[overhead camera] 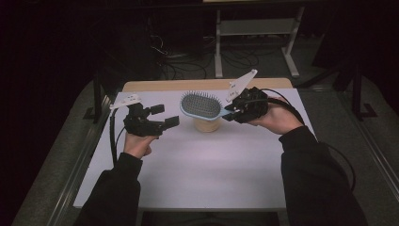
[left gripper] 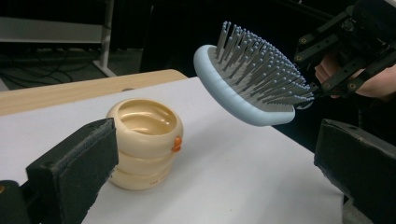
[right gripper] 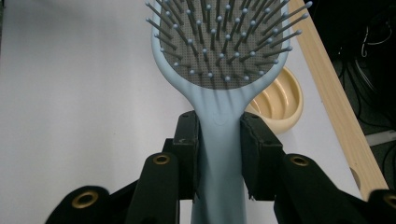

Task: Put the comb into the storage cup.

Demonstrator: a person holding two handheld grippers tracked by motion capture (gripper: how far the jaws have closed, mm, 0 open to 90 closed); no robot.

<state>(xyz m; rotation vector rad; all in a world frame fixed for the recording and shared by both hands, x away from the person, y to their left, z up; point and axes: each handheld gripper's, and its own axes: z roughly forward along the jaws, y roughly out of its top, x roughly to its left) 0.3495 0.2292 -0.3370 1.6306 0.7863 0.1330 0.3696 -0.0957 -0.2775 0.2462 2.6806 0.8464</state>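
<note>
The white table [overhead camera: 197,160] lies under my hands. My right gripper [overhead camera: 234,112] clamps the handle of the pale blue paddle hairbrush with grey bristles [overhead camera: 201,106], holding it bristles-up above the cream ribbed plastic cup [left gripper: 144,142]. My left gripper [overhead camera: 164,117] hangs released nearby. I judge I'm carrying the brush; next calls for lowering it into the cup.

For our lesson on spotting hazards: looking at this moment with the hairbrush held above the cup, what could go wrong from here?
1. The right claw grips the hairbrush only by its narrow handle, with the head sticking far out, so it may pivot or slip.
2. The brush head hangs just above the small cream cup; lowering it off-centre could tip the cup over.
3. The left claw is open and apart from the cup, so nothing steadies it.
</note>
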